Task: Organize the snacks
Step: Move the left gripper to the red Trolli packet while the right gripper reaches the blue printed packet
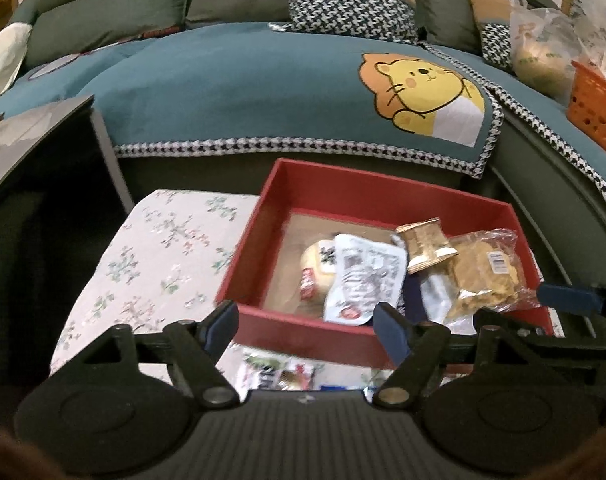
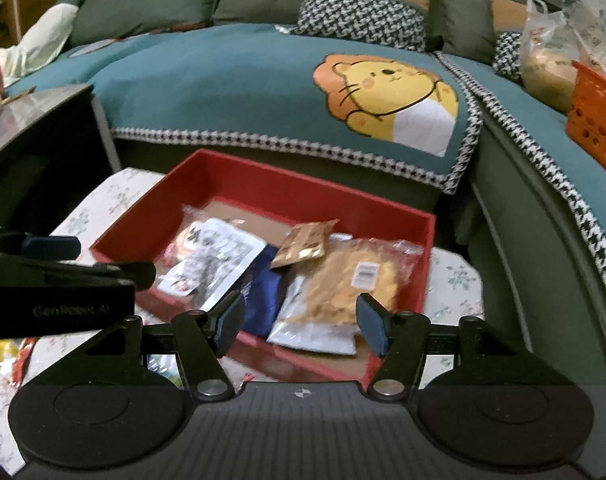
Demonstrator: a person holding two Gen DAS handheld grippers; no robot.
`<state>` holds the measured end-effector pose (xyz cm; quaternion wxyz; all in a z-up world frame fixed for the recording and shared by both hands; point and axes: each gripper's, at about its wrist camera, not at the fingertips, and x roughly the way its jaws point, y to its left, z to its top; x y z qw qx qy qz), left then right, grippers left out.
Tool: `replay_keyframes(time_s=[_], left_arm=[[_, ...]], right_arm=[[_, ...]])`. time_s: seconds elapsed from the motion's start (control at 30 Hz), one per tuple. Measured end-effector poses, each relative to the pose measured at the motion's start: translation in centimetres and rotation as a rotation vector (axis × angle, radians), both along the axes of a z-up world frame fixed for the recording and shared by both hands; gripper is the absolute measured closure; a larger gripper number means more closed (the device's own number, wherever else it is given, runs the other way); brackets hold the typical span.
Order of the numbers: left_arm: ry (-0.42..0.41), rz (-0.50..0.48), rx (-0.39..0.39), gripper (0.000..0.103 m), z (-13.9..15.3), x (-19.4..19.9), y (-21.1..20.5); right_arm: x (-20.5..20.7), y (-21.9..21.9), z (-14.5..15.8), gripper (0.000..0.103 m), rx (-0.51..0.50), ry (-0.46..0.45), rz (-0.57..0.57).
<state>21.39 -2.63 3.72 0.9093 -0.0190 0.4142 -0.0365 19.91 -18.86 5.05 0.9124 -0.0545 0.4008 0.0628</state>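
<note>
A red box (image 1: 343,186) (image 2: 263,178) stands on a floral-cloth table (image 1: 163,248) and holds several snack packs: a white printed pouch (image 1: 363,280) (image 2: 219,256), a gold packet (image 1: 425,246) (image 2: 305,242), a clear bag of golden snacks (image 1: 483,270) (image 2: 351,280) and a dark blue pack (image 2: 263,300). My left gripper (image 1: 307,322) is open and empty over the box's near wall. My right gripper (image 2: 299,320) is open and empty above the box's near right part. The left gripper's body (image 2: 59,292) shows at the left of the right wrist view.
More snack packs lie on the cloth in front of the box (image 1: 279,374) (image 2: 7,354). A teal-covered sofa (image 1: 243,92) with cushions stands behind. An orange basket (image 1: 595,108) and plastic bags (image 1: 543,44) sit on the sofa's right. A dark side table (image 1: 35,140) is at the left.
</note>
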Motion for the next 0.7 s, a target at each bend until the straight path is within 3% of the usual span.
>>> replay_keyframes(time_s=[0.3, 0.7], left_arm=[[0.036, 0.039, -0.007, 0.001, -0.4, -2.2, 4.1], [0.103, 0.126, -0.017, 0.000, -1.3, -5.5, 11.4]], right_arm=[[-2.0, 2.9, -0.9, 0.034, 0.003, 0.061, 0.066], [-2.0, 6.4, -4.6, 0.032, 0.040, 0.251, 0.122]])
